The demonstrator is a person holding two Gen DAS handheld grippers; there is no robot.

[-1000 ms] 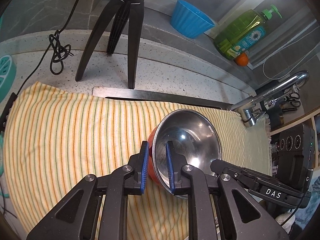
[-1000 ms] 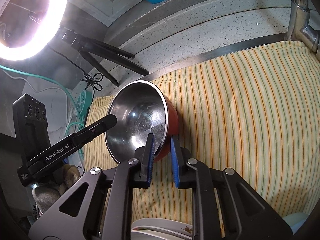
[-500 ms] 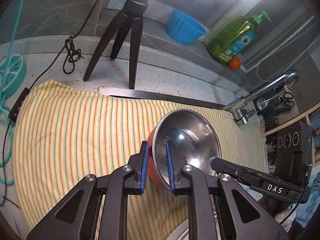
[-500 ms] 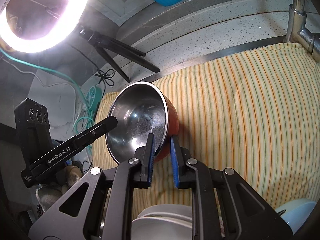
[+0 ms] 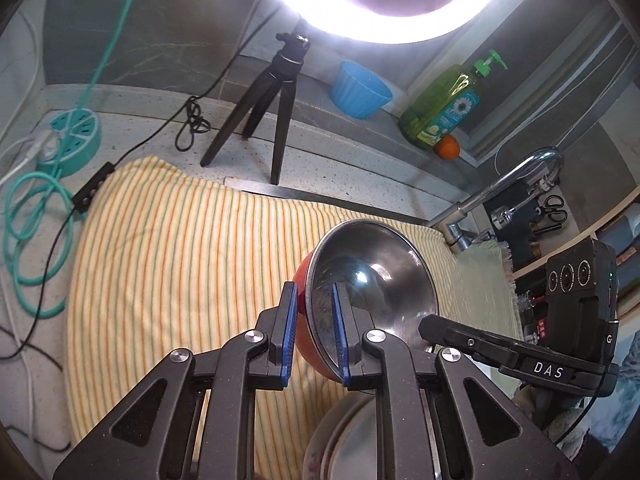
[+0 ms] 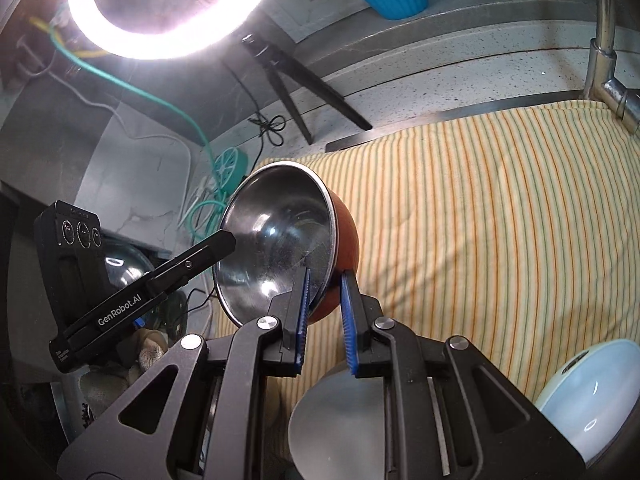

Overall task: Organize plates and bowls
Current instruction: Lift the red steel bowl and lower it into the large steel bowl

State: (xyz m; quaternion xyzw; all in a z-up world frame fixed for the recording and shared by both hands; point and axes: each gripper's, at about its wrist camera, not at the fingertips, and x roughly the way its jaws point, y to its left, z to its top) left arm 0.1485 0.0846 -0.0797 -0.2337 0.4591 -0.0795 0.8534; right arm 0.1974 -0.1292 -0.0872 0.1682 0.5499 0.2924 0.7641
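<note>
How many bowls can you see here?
4, perhaps more hidden. A red steel-lined bowl is clamped by both tools above the striped cloth, a blue bowl sits on the ledge, a pale bowl and a grey bowl sit below.

This is a home kitchen set up for recording. A speckled pale stone worktop [image 5: 360,168] runs under a grey marbled wall, with a curved chrome tap [image 5: 516,184] rising beside a steel sink edge [image 5: 320,196]. A yellow striped cloth [image 5: 180,264] covers the sink area. On the ledge behind stand a green pump bottle of dish soap [image 5: 448,108], a ribbed blue plastic cup [image 5: 360,90] and a small orange fruit [image 5: 447,147]. Black scissors [image 5: 554,205] hang near the tap. A lit white ring lamp [image 6: 160,12] on a small black tripod [image 5: 268,108] and a round teal power strip [image 5: 74,136] with its cable share the counter.
</note>
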